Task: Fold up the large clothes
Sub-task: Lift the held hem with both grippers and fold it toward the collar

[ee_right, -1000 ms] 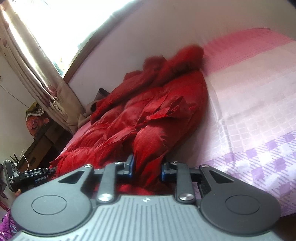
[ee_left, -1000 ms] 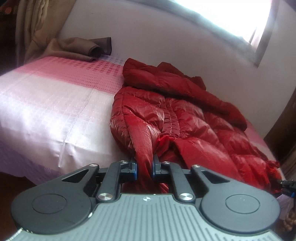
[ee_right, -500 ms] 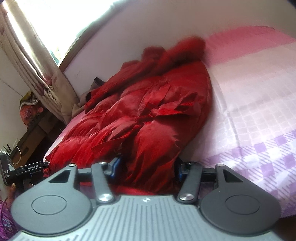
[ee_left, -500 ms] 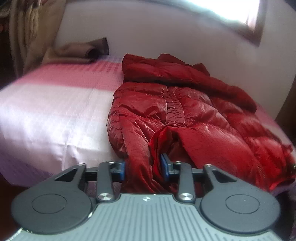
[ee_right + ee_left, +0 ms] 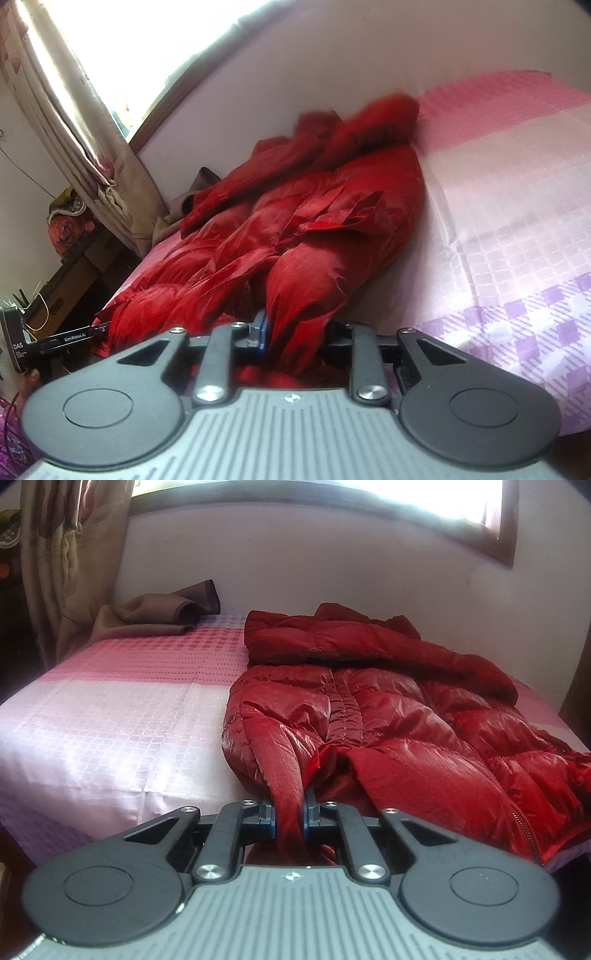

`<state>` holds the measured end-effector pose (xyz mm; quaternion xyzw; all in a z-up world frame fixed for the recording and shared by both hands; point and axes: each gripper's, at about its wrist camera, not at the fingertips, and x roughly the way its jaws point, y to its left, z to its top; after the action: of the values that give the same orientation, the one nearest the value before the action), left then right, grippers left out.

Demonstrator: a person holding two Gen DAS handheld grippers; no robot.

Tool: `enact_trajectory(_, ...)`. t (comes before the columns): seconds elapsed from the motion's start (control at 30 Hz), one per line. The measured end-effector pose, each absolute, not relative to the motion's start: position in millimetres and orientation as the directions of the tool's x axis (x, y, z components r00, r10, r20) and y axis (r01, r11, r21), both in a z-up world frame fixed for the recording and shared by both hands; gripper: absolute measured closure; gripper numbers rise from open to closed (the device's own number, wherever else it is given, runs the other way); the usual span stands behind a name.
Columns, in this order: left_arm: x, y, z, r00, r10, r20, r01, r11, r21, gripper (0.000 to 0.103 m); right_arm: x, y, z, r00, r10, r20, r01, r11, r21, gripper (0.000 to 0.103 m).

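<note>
A shiny red puffer jacket (image 5: 388, 716) lies spread on the pink bed (image 5: 110, 716), hood toward the wall. My left gripper (image 5: 289, 818) is shut on a fold of the jacket's hem at the near bed edge. In the right wrist view the same jacket (image 5: 314, 229) lies along the bed (image 5: 517, 221). My right gripper (image 5: 295, 334) stands wider, with a thick fold of the hem between its fingers. The left finger pad (image 5: 261, 330) touches the cloth. The right pad is hidden behind the fabric. The left gripper (image 5: 55, 338) shows at the far left.
A brown cloth (image 5: 166, 616) lies at the bed's far left corner by a curtain (image 5: 70, 554). A wall with a window (image 5: 461, 502) runs behind the bed. In the right wrist view a curtain (image 5: 85, 122) and dark furniture (image 5: 70, 280) stand at left.
The right gripper's jaws have widened around the hem. The left gripper widened half a second ago and has closed again on the hem. Both views have shifted slightly.
</note>
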<state>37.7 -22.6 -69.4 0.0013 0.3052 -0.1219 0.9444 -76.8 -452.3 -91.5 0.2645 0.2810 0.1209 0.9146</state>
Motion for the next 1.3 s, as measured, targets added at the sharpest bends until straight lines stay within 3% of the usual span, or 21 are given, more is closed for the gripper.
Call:
enact_trajectory(0.17, 38.8, -23.0, -71.2, 0.785, -0.224, -0.578, 0.234, 0.970, -0.059, 0.089, -78.6, -453.7, -93.8, 0.807, 0.372, -0.458, -0.072, 0.833, 0.549, 0.079)
enact_trajectory(0.3, 42.2, -21.5, -76.7, 0.780, -0.227, -0.583, 0.242, 0.969, -0.053, 0.080, -73.5, -456.1, -96.9, 0.796, 0.378, -0.473, -0.063, 0.829, 0.556, 0.073)
enact_trajectory(0.37, 44.8, -17.9, -79.1, 0.771, -0.241, -0.590, 0.244, 0.967, -0.076, 0.065, -70.9, -458.8, -99.9, 0.789, 0.379, -0.484, -0.042, 0.819, 0.573, 0.058)
enact_trajectory(0.43, 45.6, -14.3, -81.4, 0.770, -0.248, -0.587, 0.232, 0.967, -0.104, 0.033, -69.2, -460.3, -105.5, 0.776, 0.398, -0.489, -0.042, 0.806, 0.590, 0.047)
enact_trajectory(0.5, 47.1, -8.0, -83.9, 0.767, -0.270, -0.581, 0.225, 0.963, -0.150, 0.026, -70.2, -459.7, -107.0, 0.784, 0.403, -0.472, -0.047, 0.796, 0.603, 0.045)
enact_trajectory(0.57, 50.5, -5.9, -87.1, 0.748, -0.307, -0.589, 0.243, 0.952, -0.188, 0.034, -68.1, -456.7, -106.9, 0.784, 0.414, -0.463, -0.065, 0.796, 0.602, 0.045)
enact_trajectory(0.6, 53.1, -6.1, -89.3, 0.729, -0.334, -0.598, 0.263, 0.942, -0.207, 0.052, -66.5, -455.0, -107.5, 0.783, 0.416, -0.463, -0.070, 0.798, 0.599, 0.047)
enact_trajectory(0.63, 55.3, -7.8, -91.1, 0.713, -0.352, -0.606, 0.271, 0.936, -0.224, 0.067, -65.2, -454.0, -108.1, 0.782, 0.416, -0.464, -0.072, 0.799, 0.597, 0.056)
enact_trajectory(0.67, 55.3, -8.5, -91.5, 0.716, -0.345, -0.607, 0.262, 0.939, -0.224, 0.071, -63.9, -453.0, -108.4, 0.782, 0.418, -0.463, -0.077, 0.801, 0.594, 0.066)
enact_trajectory(0.73, 53.0, -9.8, -88.9, 0.727, -0.340, -0.597, 0.264, 0.940, -0.214, 0.086, -63.1, -453.4, -107.8, 0.786, 0.417, -0.457, -0.081, 0.801, 0.593, 0.074)
enact_trajectory(0.9, 44.5, -3.6, -81.5, 0.745, -0.339, -0.574, 0.235, 0.939, -0.250, 0.089, -71.7, -459.5, -102.4, 0.794, 0.439, -0.421, -0.109, 0.784, 0.612, 0.079)
enact_trajectory(1.3, 22.5, 10.2, -62.1, 0.765, -0.347, -0.543, 0.210, 0.931, -0.300, 0.090, -96.7, -466.8, -87.0, 0.798, 0.489, -0.351, -0.150, 0.726, 0.672, 0.080)
